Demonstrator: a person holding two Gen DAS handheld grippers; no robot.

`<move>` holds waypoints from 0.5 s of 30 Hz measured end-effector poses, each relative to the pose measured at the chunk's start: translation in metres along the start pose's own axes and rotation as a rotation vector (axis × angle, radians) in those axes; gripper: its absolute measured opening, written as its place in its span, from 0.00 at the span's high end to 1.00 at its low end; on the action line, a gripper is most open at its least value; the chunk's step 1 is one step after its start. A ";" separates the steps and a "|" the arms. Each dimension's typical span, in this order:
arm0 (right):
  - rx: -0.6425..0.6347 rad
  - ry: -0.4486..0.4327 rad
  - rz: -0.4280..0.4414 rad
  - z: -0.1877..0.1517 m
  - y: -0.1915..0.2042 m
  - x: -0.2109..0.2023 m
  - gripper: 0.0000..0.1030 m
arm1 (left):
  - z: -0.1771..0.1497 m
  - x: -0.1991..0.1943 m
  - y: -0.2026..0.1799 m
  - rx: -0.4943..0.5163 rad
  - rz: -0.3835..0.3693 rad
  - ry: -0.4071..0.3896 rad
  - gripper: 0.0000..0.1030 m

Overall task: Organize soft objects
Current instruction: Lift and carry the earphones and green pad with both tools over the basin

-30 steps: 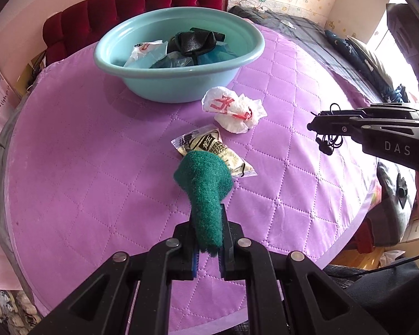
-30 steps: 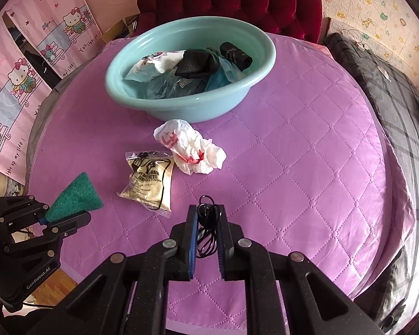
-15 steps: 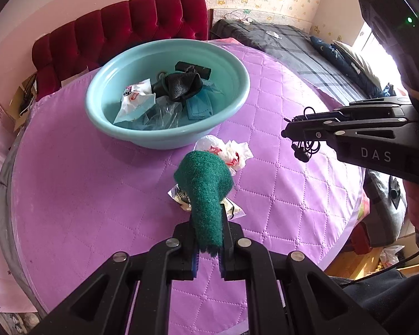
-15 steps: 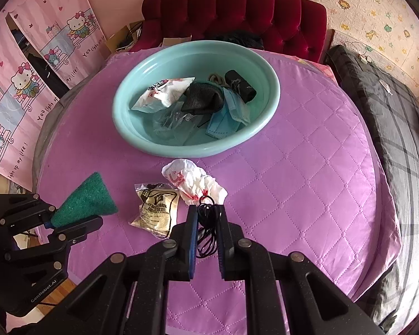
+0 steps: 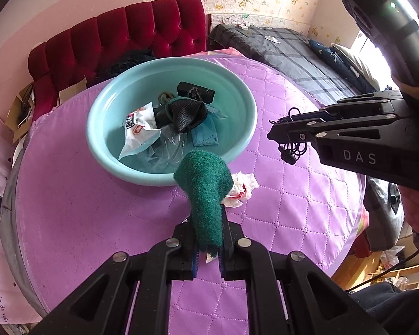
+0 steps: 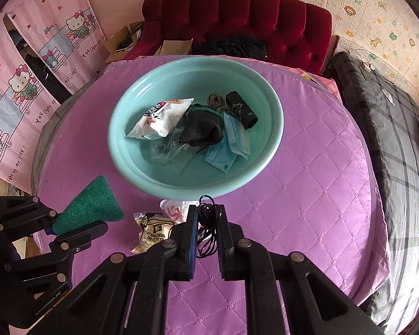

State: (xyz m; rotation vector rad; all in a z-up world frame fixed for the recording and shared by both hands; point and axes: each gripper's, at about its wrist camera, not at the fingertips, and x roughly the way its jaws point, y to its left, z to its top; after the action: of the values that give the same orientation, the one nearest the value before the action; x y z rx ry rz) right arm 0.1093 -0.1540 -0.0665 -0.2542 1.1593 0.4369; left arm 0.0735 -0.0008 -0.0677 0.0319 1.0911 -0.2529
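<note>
Green scourer (image 5: 206, 195) (L-held) near basin (image 5: 103, 150) rim

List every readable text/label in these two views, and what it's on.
"DAS": side of the right gripper body, left wrist view.
"GenRobot.AI": side of the left gripper body, right wrist view.
"YOU light up my life !": pink Hello Kitty curtain, repeated, partly cut off.
White snack packet in the basin: print too blurred to read.
Clear packet on the purple cover: dark print, unreadable.
Crumpled white bag: red marks, unreadable.
</note>
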 end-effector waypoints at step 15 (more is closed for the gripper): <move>-0.019 -0.018 -0.004 0.064 -0.007 0.017 0.89 | 0.054 0.017 0.025 0.008 0.023 -0.013 0.90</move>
State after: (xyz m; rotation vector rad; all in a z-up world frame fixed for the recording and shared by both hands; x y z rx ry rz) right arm 0.1714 -0.1306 -0.0577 -0.2693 1.1377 0.4461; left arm 0.1339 0.0125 -0.0596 0.0502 1.0757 -0.2369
